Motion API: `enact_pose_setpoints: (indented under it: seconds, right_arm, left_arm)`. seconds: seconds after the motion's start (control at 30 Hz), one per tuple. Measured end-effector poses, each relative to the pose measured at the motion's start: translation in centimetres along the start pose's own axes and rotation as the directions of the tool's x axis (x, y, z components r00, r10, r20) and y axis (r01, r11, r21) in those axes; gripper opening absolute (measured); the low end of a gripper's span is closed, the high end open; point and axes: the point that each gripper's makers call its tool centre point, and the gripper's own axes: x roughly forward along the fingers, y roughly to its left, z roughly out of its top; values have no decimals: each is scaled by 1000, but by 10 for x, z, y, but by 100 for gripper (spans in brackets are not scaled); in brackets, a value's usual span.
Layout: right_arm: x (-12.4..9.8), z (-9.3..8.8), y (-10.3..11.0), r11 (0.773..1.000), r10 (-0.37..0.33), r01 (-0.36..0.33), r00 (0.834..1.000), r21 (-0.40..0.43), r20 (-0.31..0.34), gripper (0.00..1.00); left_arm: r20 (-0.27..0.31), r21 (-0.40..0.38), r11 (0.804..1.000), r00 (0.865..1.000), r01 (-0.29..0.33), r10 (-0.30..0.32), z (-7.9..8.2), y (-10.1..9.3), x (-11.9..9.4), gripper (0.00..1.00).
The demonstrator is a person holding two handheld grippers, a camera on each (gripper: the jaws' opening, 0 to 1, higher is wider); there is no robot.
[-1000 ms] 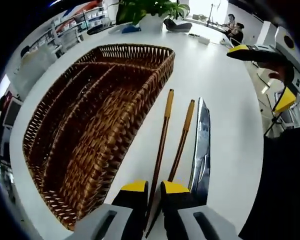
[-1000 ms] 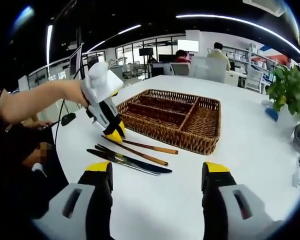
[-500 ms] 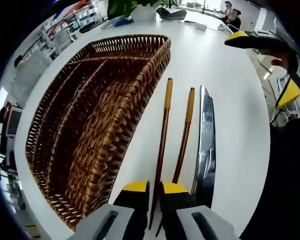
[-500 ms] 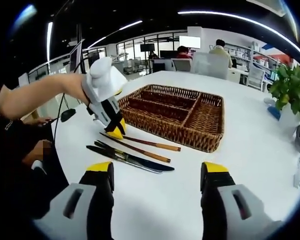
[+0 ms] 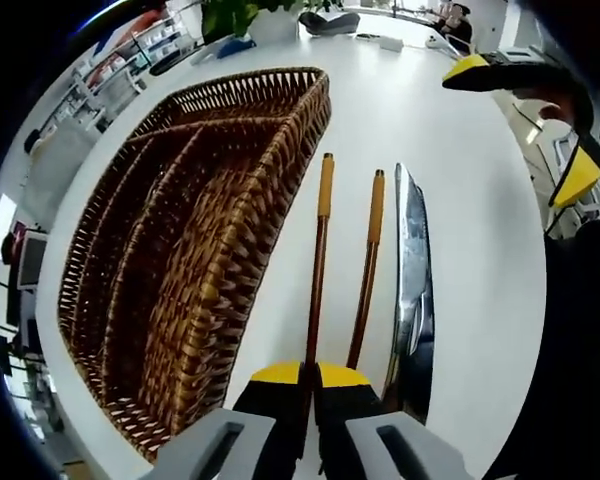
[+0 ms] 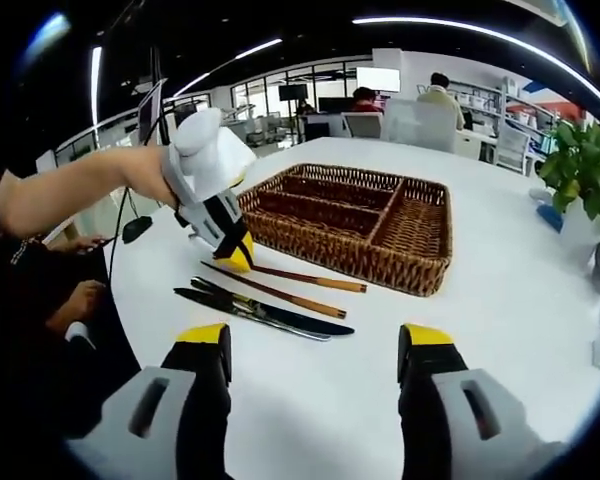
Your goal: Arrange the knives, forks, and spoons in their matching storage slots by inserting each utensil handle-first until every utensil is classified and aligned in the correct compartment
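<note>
A brown wicker cutlery basket [image 5: 170,230] with long compartments lies on the white table [image 5: 460,180]. Beside it lie two brown utensils with orange ends [image 5: 325,190] [image 5: 376,200] and a steel knife [image 5: 412,270], all parallel. My left gripper [image 5: 309,375] is shut on the near end of the utensil closest to the basket; that end is hidden by the jaws. In the right gripper view the left gripper [image 6: 235,260] pinches that utensil [image 6: 315,280] in front of the basket [image 6: 360,215], with the knife [image 6: 270,315] nearer. My right gripper [image 6: 315,340] hovers open over bare table and is also seen as the right gripper [image 5: 525,125].
A potted plant [image 6: 580,170] stands at the table's far right. The person's arm [image 6: 70,200] reaches in from the left. The table edge [image 6: 130,300] runs close behind the left gripper. Desks, chairs and seated people fill the background.
The left jaws have come together onto the utensil nearest the basket. Both views shifted slightly; the utensils, knife and basket lie as before. The right gripper stays open.
</note>
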Motion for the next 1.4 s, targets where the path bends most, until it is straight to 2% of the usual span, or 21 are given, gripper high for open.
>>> enact_pose_setpoints:
  seconds: [0.1,0.6,0.77,0.93,1.07,1.1,1.2,1.37,1.4]
  right_arm:
    - [0,0,-1,1000,-3,3,1000,0,3,68]
    - [3,5,1,1000,-11,11,1000,15,18,64]
    - [5,7,4,1000,-2,2,1000,14,24,63]
    - [5,14,5,1000,-4,3,999,19,52,60]
    - [2,28,4,1000,-14,12,995,21,101,55]
    - [1,34,5,1000,-15,12,992,25,123,54]
    - [-2,50,5,999,-22,15,982,37,186,49]
    - [-2,67,9,999,-14,6,971,35,239,44]
    - [-2,72,11,999,-12,4,967,32,253,42]
  left_arm:
    - [-7,4,1000,1000,22,-22,-2,-3,-1,1]
    - [45,44,999,999,-18,16,-5,-1,-23,0]
    - [78,47,999,997,-17,13,-1,-5,-36,0]
    - [163,7,1000,986,-23,21,11,-8,-53,0]
    - [269,-40,999,963,0,11,27,-15,-72,0]
    - [301,-51,999,953,5,11,31,-16,-77,0]
    - [347,-86,996,938,18,13,37,-16,-86,0]
    - [442,-159,986,897,54,23,49,-16,-102,0]
    - [467,-176,982,884,69,22,52,-17,-106,0]
